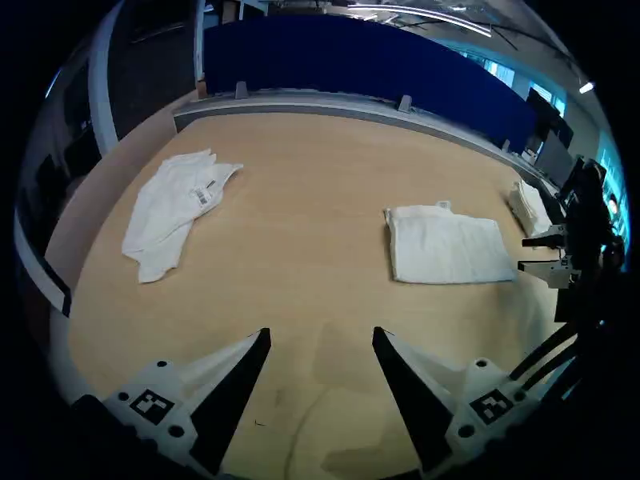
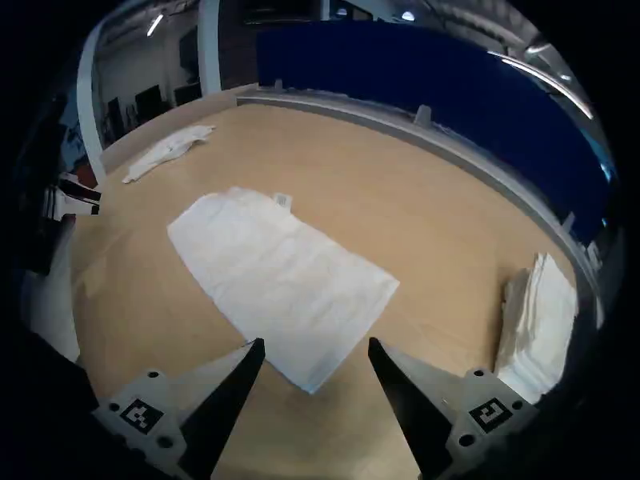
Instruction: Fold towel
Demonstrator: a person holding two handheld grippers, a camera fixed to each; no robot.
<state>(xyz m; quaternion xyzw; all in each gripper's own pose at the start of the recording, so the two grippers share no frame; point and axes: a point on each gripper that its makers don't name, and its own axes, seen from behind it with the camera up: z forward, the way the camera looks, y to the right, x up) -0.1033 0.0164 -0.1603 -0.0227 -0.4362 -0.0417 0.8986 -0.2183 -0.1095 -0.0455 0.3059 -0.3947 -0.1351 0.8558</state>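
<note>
The right gripper hangs wide and empty, the towel flat on the table right ahead — near corner seen between its fingers, long axis running away to the far left. The left gripper, also spread and empty, has that towel well off ahead-right, so the right is nearer. Beyond, a stack of folded towels lies to the right gripper's right, a crumpled towel far ahead-left.

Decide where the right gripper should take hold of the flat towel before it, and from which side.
Grip the nearest corner of the flat towel, bringing the right gripper in low, straight ahead. It lies spread thin, and that corner points between the open jaws.
</note>
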